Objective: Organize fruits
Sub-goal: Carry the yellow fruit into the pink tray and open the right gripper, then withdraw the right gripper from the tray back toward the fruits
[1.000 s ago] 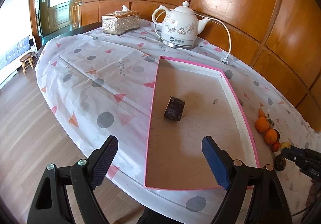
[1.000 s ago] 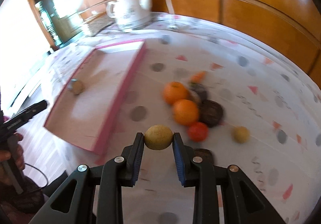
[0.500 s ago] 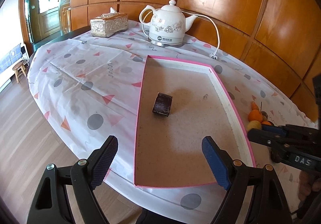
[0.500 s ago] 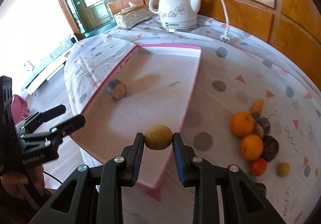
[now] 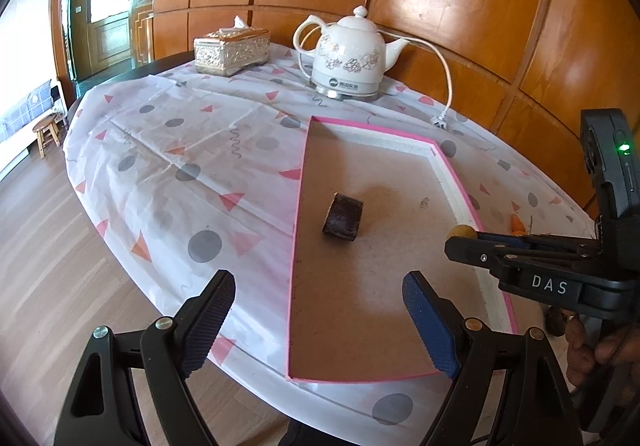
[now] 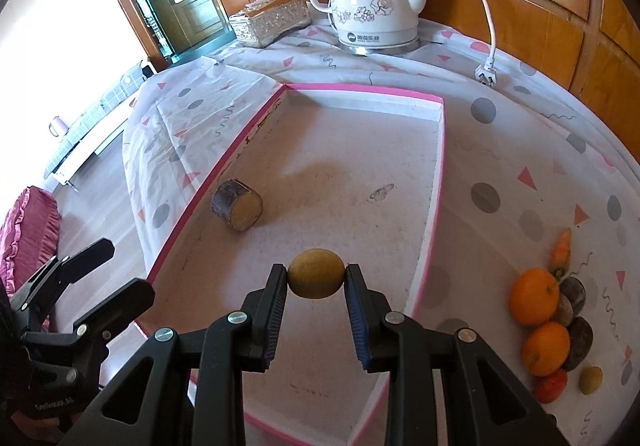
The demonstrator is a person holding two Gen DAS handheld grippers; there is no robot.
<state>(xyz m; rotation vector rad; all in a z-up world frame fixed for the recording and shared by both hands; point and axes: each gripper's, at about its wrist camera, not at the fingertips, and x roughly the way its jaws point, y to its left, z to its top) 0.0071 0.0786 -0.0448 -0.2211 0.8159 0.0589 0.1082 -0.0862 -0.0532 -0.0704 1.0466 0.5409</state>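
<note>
My right gripper [image 6: 316,280] is shut on a small round yellow-brown fruit [image 6: 316,273] and holds it above the near part of the pink-rimmed tray [image 6: 362,88]. A short dark cut piece [image 6: 237,204] lies in the tray's left half; it also shows in the left wrist view [image 5: 343,216]. My left gripper [image 5: 318,316] is open and empty over the tray's [image 5: 295,206] near left edge. The right gripper [image 5: 460,236] with the fruit [image 5: 461,231] shows at the right of the left wrist view. A pile of fruit with two oranges [image 6: 534,296] lies on the cloth right of the tray.
A white electric kettle [image 5: 348,54] with its cord and plug [image 5: 440,122] stands behind the tray. A silver tissue box [image 5: 231,50] stands at the back left. The oval table's edge [image 5: 120,246] drops to a wooden floor on the left. A wooden panelled wall runs behind.
My right gripper has carried the yellow-brown fruit left from the fruit pile to above the tray. My left gripper has stayed open and shifted slightly.
</note>
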